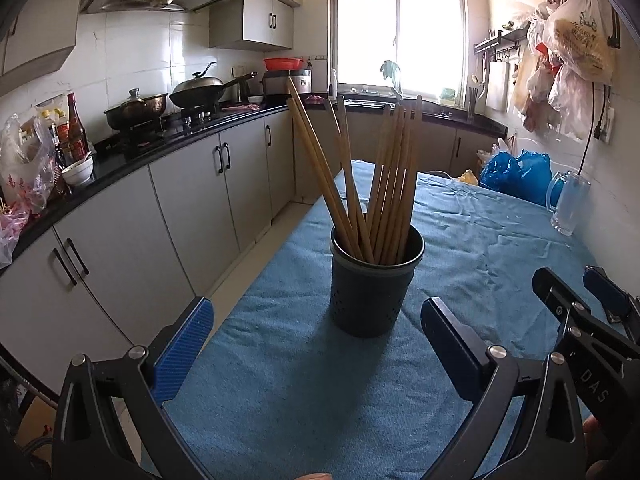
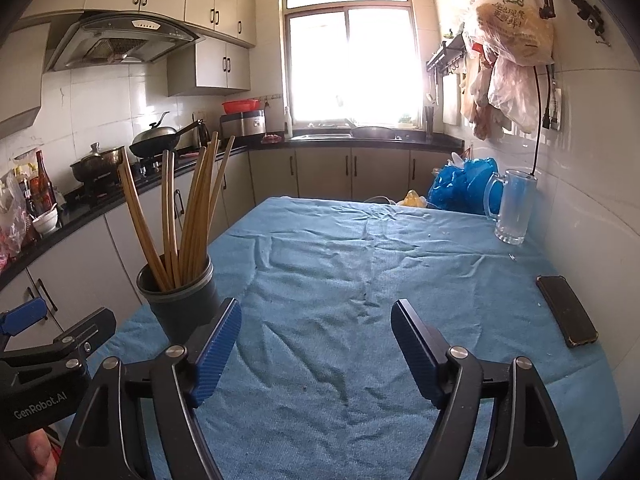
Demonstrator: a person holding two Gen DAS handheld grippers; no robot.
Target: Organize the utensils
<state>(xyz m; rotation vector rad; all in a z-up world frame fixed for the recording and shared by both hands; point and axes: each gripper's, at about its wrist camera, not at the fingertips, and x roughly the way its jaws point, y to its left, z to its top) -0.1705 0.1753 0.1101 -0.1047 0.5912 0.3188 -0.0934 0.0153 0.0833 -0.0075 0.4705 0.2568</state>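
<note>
A dark round utensil holder [image 1: 370, 292] stands upright on the blue tablecloth [image 1: 304, 380], with several wooden chopsticks [image 1: 384, 184] fanned out in it. My left gripper [image 1: 316, 320] is open and empty, just in front of the holder, its fingers wider than the holder. In the right wrist view the holder [image 2: 180, 300] and chopsticks [image 2: 188, 208] stand at the left. My right gripper [image 2: 316, 320] is open and empty over bare cloth [image 2: 360, 280], to the right of the holder. The right gripper also shows in the left wrist view [image 1: 568, 284].
A black phone [image 2: 566, 310] lies near the table's right edge. A glass mug [image 2: 514, 206] and blue plastic bags [image 2: 460, 184] stand at the far right by the tiled wall. The kitchen counter with pots [image 1: 160, 108] and bottles runs along the left.
</note>
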